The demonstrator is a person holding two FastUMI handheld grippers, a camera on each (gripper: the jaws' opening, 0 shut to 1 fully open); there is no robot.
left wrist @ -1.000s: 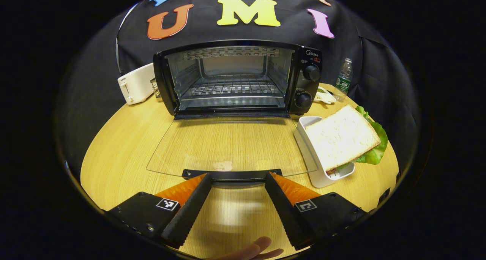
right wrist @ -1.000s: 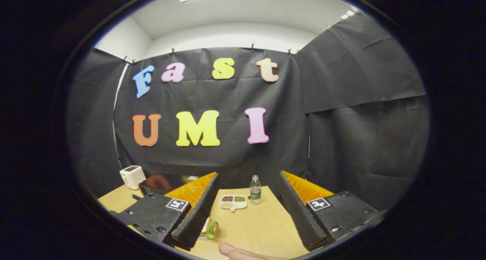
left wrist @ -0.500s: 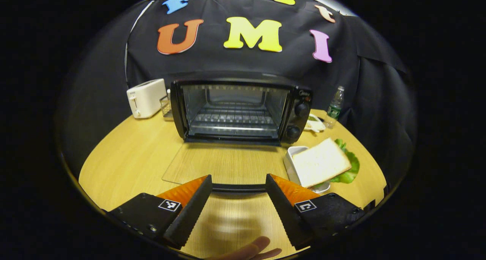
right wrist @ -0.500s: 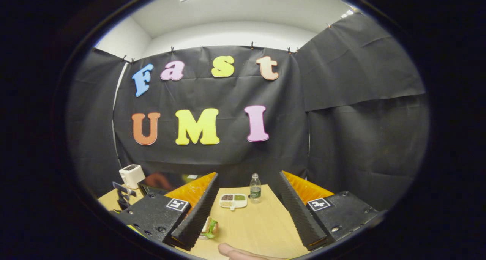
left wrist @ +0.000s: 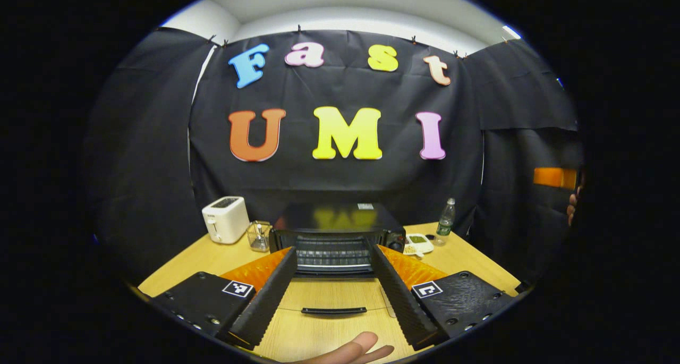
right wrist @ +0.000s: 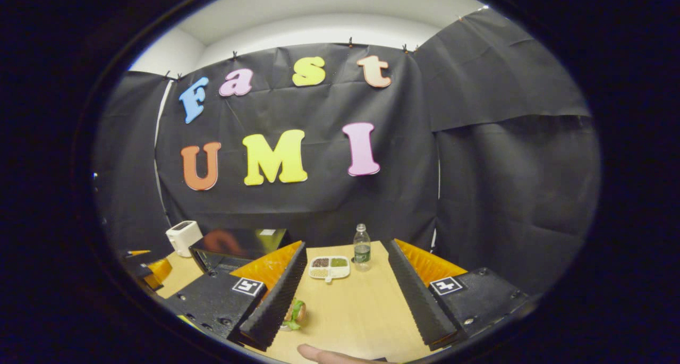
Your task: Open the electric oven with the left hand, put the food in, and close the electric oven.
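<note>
The black electric oven (left wrist: 332, 218) stands mid-table, its glass door folded down flat and the door handle (left wrist: 333, 310) lying nearest me. My left gripper (left wrist: 330, 250) hangs open above and in front of that handle, touching nothing. In the right gripper view the oven (right wrist: 239, 245) stands at the left, and the sandwich (right wrist: 295, 314) with green lettuce peeks out beside my right gripper's left finger. My right gripper (right wrist: 344, 244) is open and empty above the table. It also shows at the far right of the left gripper view (left wrist: 554, 177), held by a hand (left wrist: 572, 207).
A white toaster (left wrist: 226, 219) and a small glass jar (left wrist: 258, 235) stand left of the oven. A divided snack dish (right wrist: 329, 267) and a water bottle (right wrist: 362, 247) sit at the table's back right. The wooden table (right wrist: 366, 311) has bare room in front of them.
My left gripper has drawn back and risen away from the open door's handle, so the oven looks smaller and farther. The right gripper's view tipped slightly downward.
</note>
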